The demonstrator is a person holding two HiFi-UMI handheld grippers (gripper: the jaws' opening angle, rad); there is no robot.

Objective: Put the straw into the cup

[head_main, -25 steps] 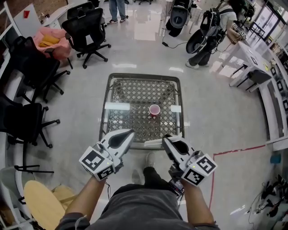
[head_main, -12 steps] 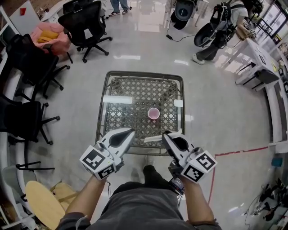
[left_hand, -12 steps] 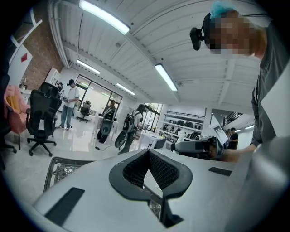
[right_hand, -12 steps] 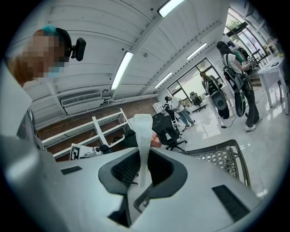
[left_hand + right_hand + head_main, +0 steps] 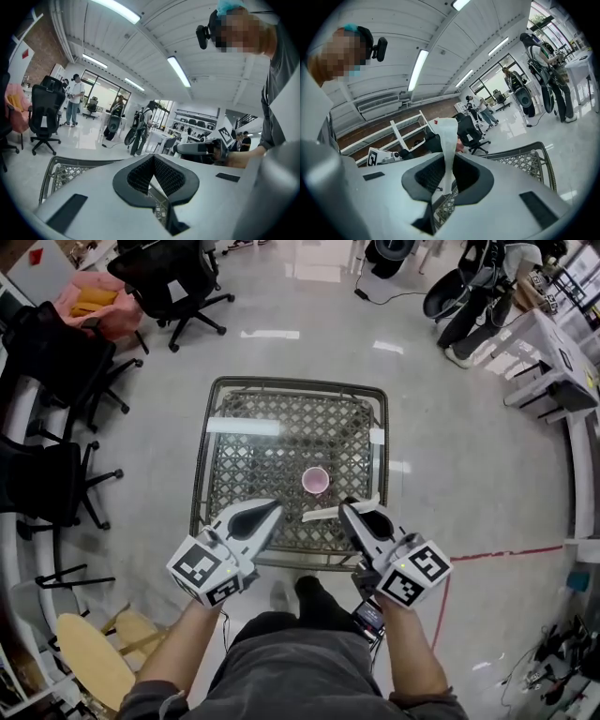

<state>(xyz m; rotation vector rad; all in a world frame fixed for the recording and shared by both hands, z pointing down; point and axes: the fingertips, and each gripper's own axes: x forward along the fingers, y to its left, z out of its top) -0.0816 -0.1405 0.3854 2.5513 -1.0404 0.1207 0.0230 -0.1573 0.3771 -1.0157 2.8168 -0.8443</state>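
Note:
A small pink cup (image 5: 316, 481) stands upright on the glass-topped lattice table (image 5: 281, 442), right of its middle. My right gripper (image 5: 346, 510) is shut on a white paper-wrapped straw (image 5: 323, 514), which sticks out leftward over the table's near edge, just short of the cup. In the right gripper view the straw (image 5: 448, 140) rises between the jaws of the right gripper (image 5: 448, 180). My left gripper (image 5: 274, 509) hovers beside it at the near edge, shut with nothing in it; its jaws meet in the left gripper view (image 5: 152, 174).
Black office chairs (image 5: 56, 381) stand left of the table, one holding a pink bundle (image 5: 94, 304). A round wooden stool (image 5: 91, 660) is at the lower left. White desks (image 5: 553, 352) line the right side. Red tape (image 5: 497, 551) marks the floor.
Both grippers and the straw have come forward over the table's near edge, closer to the cup. The grip on the straw is unchanged.

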